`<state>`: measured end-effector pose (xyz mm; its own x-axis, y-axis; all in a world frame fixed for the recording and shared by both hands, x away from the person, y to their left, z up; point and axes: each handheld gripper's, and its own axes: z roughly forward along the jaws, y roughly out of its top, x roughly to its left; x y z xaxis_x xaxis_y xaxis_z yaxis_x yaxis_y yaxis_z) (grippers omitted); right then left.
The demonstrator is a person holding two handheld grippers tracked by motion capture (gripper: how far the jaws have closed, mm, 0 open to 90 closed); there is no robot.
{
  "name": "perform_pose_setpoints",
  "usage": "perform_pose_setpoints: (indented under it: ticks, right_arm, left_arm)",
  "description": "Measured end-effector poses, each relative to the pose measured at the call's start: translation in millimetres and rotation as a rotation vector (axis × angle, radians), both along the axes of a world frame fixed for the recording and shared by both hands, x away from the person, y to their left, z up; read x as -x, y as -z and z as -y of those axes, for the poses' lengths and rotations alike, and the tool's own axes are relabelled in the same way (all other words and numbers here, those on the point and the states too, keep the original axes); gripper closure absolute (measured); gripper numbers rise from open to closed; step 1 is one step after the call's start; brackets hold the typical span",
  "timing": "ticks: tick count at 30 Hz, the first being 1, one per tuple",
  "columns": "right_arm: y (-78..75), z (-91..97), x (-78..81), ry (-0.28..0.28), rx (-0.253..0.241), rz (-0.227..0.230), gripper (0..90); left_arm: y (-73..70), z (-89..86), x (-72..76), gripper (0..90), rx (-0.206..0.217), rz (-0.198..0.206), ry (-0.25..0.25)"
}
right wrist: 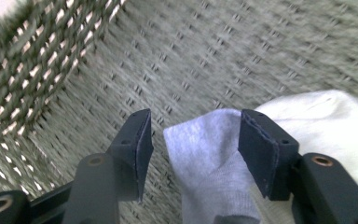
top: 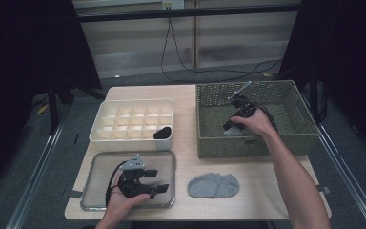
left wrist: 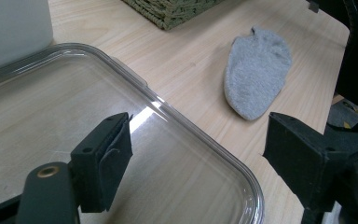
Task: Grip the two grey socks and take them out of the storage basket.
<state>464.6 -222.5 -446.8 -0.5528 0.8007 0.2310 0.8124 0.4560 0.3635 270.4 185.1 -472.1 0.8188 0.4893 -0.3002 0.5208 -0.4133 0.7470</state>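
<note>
Left tongs (top: 159,180) over the tray (top: 95,162), flat sock (top: 214,185) on the bench (top: 186,102) to their right, right tongs (right wrist: 193,140) in the basket (top: 214,143), sock (right wrist: 205,154) between them, divided box (top: 124,138) behind the tray

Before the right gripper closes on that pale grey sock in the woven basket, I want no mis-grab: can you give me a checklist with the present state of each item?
1. Right gripper jaws apart: ok, open.
2. Pale grey sock between the jaws: ok, its end lies in the gap, nearer one pad.
3. White sock out of the bite: cannot tell, it lies against the grey one beside one jaw.
4. Jaws free of the green woven basket wall: ok, the wall stands off to the side.
5. Left gripper out of the way: ok, open above the clear plastic tray.
6. White divided box has free cells: ok, one holds a dark item.
</note>
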Motion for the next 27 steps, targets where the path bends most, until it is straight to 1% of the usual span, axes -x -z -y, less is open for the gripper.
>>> perform_pose_setpoints:
  ticks: [2,4,5,7,9,10,14,16,18,20,23,24,27]
  right_arm:
    - [1.7,-0.7,-0.3,0.002,0.013,-0.013,44.4]
    - [6.2,-0.7,-1.2,-0.001,0.016,-0.048,44.2]
    - [7.6,-1.8,-1.5,0.001,0.033,-0.069,44.4]
    - [11.2,-3.7,-2.7,-0.004,0.059,-0.085,45.6]
    - [14.1,-4.8,-3.4,-0.007,0.09,-0.092,47.4]
    - [14.9,-5.3,-3.7,-0.007,0.098,-0.1,47.4]
    - [18.0,-6.4,-4.8,-0.016,0.107,-0.112,48.5]
    - [18.1,-7.4,-4.2,-0.021,0.123,-0.111,50.1]
    - [17.9,-9.1,-3.0,-0.029,0.145,-0.106,55.3]
    - [17.2,-10.3,-2.3,-0.038,0.171,-0.1,64.1]
    - [16.9,-10.7,-2.4,-0.042,0.18,-0.092,76.4]
    - [16.8,-10.6,-2.5,-0.038,0.18,-0.095,79.2]
    - [15.7,-10.5,-2.5,-0.036,0.183,-0.092,81.8]
  left_arm:
    - [0.1,0.1,0.4,22.8,-0.001,0.0,0.001]
    - [0.3,0.1,0.7,22.7,-0.005,-0.003,0.0]
    - [0.3,0.1,0.9,22.7,-0.005,-0.002,0.0]
    - [0.3,0.2,1.3,22.6,-0.003,-0.002,-0.001]
    - [0.9,0.0,1.3,22.6,-0.007,-0.001,0.001]
    - [1.3,0.1,1.2,22.6,-0.008,-0.001,0.002]
    - [1.7,0.7,1.6,22.5,-0.01,-0.001,0.004]
    - [1.7,0.4,1.6,22.4,-0.011,0.0,0.005]
    - [1.9,0.1,1.4,22.4,-0.01,-0.001,0.005]
    - [1.8,-0.1,1.4,22.4,-0.009,0.0,0.005]
    - [2.1,0.1,1.2,22.3,-0.011,-0.002,0.006]
    - [2.2,0.1,1.2,22.3,-0.011,-0.003,0.006]
    - [3.0,1.5,0.6,22.0,-0.009,-0.009,0.013]
